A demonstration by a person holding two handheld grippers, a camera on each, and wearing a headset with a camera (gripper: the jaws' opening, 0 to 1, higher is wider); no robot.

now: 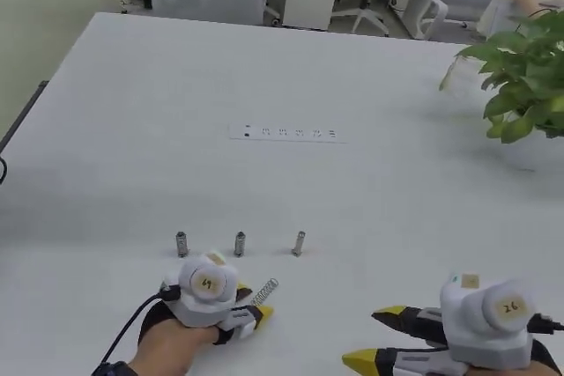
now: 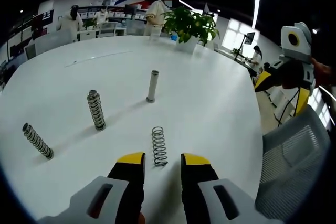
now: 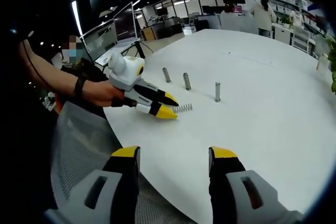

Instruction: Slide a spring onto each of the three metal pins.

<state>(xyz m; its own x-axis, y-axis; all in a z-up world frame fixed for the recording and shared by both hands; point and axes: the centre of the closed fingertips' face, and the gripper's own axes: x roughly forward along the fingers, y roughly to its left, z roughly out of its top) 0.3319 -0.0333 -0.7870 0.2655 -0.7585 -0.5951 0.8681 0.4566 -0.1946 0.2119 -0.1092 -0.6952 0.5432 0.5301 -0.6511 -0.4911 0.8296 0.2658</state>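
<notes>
— Which step?
— Two pins (image 2: 93,94) are loaded. The last spring (image 2: 159,146) lies on the desk (image 2: 210,103), before my open left tool (image 2: 157,160). My right tool (image 3: 173,155) is open and empty.
— Next?
— Grasp it, thread the bare pin (image 2: 153,86).

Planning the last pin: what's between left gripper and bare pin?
Left gripper view: a loose spring, just past the left gripper, short of the bare pin.
</notes>
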